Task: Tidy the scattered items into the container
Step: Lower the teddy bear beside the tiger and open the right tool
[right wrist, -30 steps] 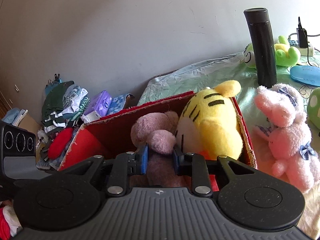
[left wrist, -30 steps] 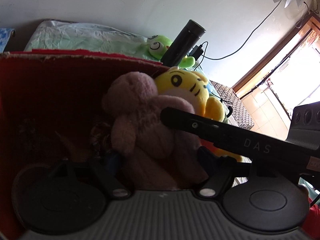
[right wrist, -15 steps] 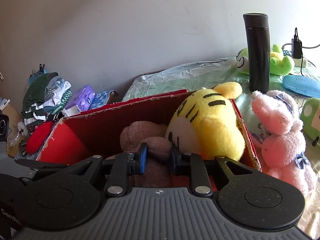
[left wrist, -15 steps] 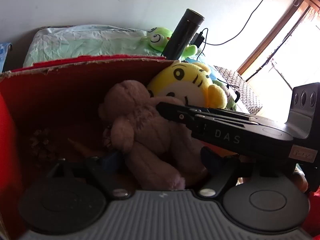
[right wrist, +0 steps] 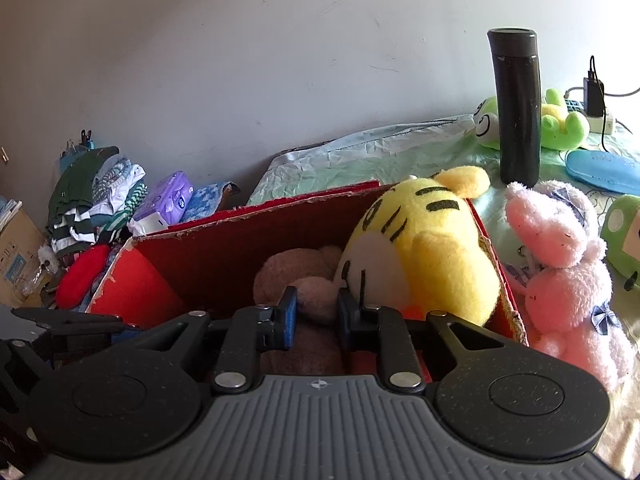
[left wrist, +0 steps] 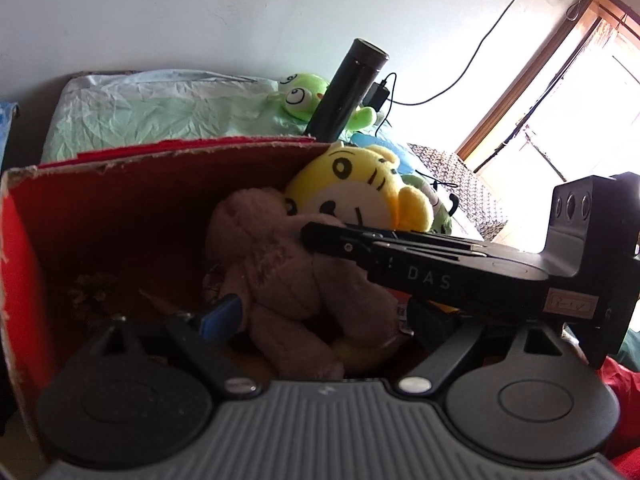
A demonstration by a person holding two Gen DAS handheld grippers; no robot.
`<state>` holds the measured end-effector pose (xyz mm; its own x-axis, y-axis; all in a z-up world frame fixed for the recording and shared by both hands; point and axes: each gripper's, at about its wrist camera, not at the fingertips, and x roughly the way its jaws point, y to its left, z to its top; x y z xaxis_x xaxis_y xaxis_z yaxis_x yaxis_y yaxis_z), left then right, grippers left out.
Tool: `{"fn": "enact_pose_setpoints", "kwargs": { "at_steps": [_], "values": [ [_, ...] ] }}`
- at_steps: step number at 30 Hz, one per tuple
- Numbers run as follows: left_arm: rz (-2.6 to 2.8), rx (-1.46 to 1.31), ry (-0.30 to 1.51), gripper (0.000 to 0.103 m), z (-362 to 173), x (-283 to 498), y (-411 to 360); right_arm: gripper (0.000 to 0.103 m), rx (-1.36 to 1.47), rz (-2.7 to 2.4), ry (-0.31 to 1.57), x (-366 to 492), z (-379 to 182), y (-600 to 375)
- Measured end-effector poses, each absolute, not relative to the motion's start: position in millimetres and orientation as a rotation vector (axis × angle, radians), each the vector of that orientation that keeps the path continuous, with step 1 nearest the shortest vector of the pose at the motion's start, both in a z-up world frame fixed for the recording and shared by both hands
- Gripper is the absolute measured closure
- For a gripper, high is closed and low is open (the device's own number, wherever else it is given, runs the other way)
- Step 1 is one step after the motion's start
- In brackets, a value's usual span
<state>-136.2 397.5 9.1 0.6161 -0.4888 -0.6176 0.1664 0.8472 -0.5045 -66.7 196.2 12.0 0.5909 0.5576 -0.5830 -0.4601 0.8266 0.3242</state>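
A red cardboard box (left wrist: pixel 160 152) (right wrist: pixel 260 216) holds a brown teddy bear (left wrist: pixel 280 272) (right wrist: pixel 296 268) and a yellow tiger plush (left wrist: pixel 352 196) (right wrist: pixel 432 252). My right gripper (right wrist: pixel 318 314) reaches in from the right (left wrist: pixel 314 238), its jaws closing, pads pinching the bear's arm. My left gripper (left wrist: pixel 326 320) sits low in the box with its jaws opening wide. The bear's legs lie between its fingers, which do not press on them. A pink rabbit plush (right wrist: pixel 560 272) sits outside the box on the bed, to its right.
Behind the box on the green sheet stand a tall black flask (right wrist: pixel 516 108) (left wrist: pixel 344 92) and a green frog plush (right wrist: pixel 560 124) (left wrist: pixel 300 96). A blue case (right wrist: pixel 604 170) and another green plush (right wrist: pixel 624 236) lie far right. Clothes (right wrist: pixel 96 200) pile up left of the box.
The left gripper's jaws have spread wider around the bear's legs. The right gripper's jaws have narrowed onto the bear's arm. The bear sits lower in the box.
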Motion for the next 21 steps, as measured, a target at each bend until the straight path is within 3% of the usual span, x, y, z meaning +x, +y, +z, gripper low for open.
{"fn": "enact_pose_setpoints", "kwargs": {
  "at_steps": [5,6,11,13,21],
  "values": [
    [-0.432,-0.499,0.841,0.002,-4.3,-128.8,397.0,0.084,0.215,0.616,0.749,-64.0,11.4,186.3],
    [-0.425,-0.494,0.846,0.006,-6.0,-128.9,396.6,0.084,0.228,0.617,0.747,-64.8,11.8,184.6],
    [-0.418,-0.473,0.837,0.007,-6.1,-130.8,392.8,0.084,0.307,0.623,0.722,-65.2,16.2,173.4],
    [-0.410,-0.468,0.839,0.008,-6.3,-130.8,392.0,0.091,0.298,0.610,0.727,-64.6,14.7,173.6],
    [-0.364,-0.415,0.873,0.014,-6.0,-127.2,385.6,0.095,0.248,0.580,0.717,-66.5,9.2,180.6]
  ]
}}
